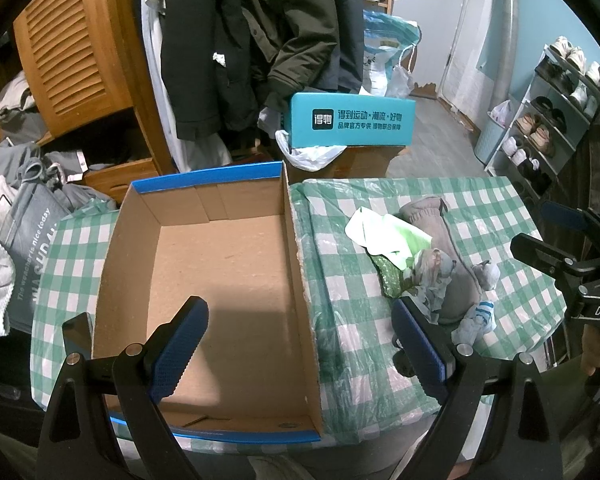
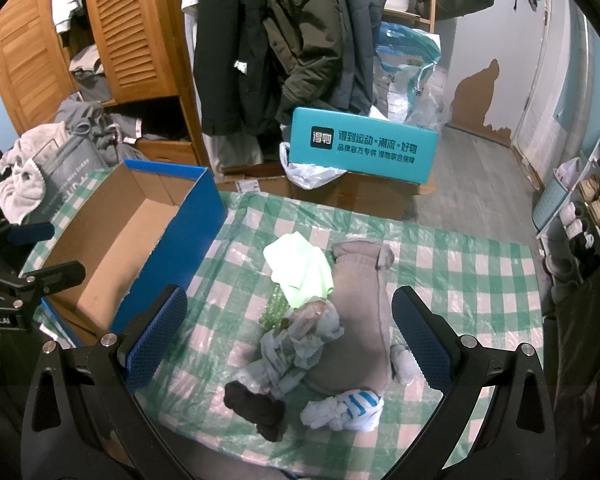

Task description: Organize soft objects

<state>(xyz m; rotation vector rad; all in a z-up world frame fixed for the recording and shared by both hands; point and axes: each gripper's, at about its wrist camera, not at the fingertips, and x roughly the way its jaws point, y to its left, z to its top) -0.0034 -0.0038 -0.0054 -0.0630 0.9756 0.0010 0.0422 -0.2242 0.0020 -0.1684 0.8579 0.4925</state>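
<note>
left gripper (image 1: 300, 344) hangs over the open cardboard shoe box (image 1: 220, 264), jaws spread wide, nothing between the blue pads; one pad sits above the box floor, the other above the checked cloth just outside the box's right wall. right gripper (image 2: 290, 336) likewise wide open and empty, poised above the heap of soft things on the green-and-white checked tablecloth (image 2: 460, 264). box interior bare brown card, blue outer walls, standing on the left part of the table, apart from the heap. heap contents, right wrist view: long grey-brown sock (image 2: 360, 312) lying lengthwise, cuff toward the far edge; pale green cloth (image 2: 300, 272) overlapping its left side near the cuff; green bubble-textured piece (image 2: 276, 312) partly under the green cloth; crumpled grey patterned fabric (image 2: 300, 344) touching the sock's left side; dark balled sock (image 2: 256, 404) at the near edge, just beside the patterned fabric; white sock with blue stripes (image 2: 344, 406) at the sock's near end; small grey bundle (image 2: 404, 364) beside the right pad. behind the table: teal box with printed lettering (image 2: 360, 146) on a cardboard carton, hanging coats (image 2: 284, 40), wooden louvred wardrobe (image 2: 132, 32), shoe rack (image 1: 548, 112) at far right
</note>
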